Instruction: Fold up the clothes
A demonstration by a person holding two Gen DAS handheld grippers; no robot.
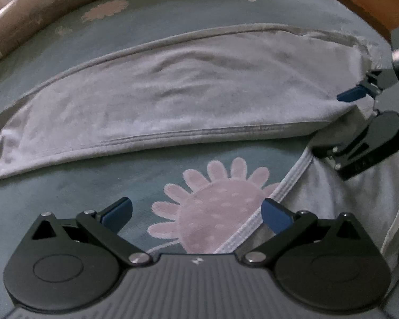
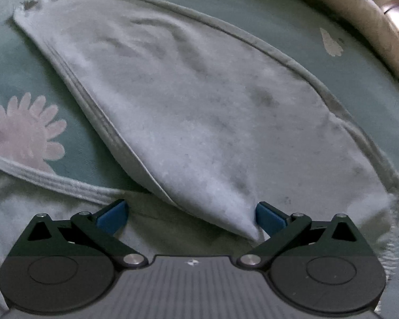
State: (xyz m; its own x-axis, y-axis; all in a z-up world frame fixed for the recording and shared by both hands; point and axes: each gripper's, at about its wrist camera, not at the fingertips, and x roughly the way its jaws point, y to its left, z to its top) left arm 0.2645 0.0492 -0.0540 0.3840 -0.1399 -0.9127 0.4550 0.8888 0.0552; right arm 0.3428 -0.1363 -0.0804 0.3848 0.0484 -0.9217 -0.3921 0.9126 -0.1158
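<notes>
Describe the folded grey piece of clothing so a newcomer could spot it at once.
Start from the teal bedspread with pink flowers. Across its middle lies the pale grey, fleecy folded garment, long and tapered, its stitched hem towards the open left gripper. Unlike the white ribbed-edged cloth beside it, it lies flat.

No words or numbers are showing anywhere. Only a tiny white mark is sitting on the ridged top of the left gripper (image 1: 196, 216) and of the right gripper (image 2: 191, 216).
</notes>
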